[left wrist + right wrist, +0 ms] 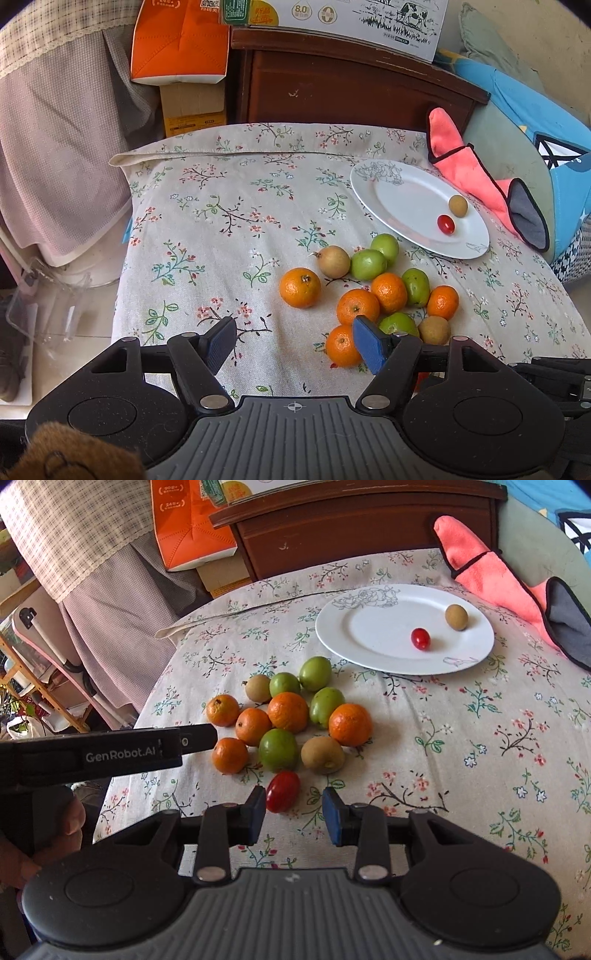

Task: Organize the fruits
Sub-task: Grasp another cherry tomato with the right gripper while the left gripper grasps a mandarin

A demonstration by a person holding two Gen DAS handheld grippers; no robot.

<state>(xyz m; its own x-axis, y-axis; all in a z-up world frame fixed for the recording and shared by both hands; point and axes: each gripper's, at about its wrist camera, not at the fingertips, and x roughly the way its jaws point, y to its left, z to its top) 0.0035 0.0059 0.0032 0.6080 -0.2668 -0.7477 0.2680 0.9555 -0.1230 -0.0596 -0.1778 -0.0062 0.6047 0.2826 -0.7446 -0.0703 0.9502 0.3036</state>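
right gripper point(294, 809) gapes beside cherry tomato point(283, 791); left gripper point(295, 341) spread wide over bare tablecloth point(207, 236).

Soft daylight, sharp focus, fisheye-bent dark corners.

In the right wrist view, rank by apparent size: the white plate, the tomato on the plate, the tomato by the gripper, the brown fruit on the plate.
1. White plate
2. Tomato by the right gripper, though it is nearest the camera
3. Brown fruit on the plate
4. Tomato on the plate; close to the brown fruit

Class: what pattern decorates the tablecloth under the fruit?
Floral sprigs on beige tablecloth; right wrist view shows it best.
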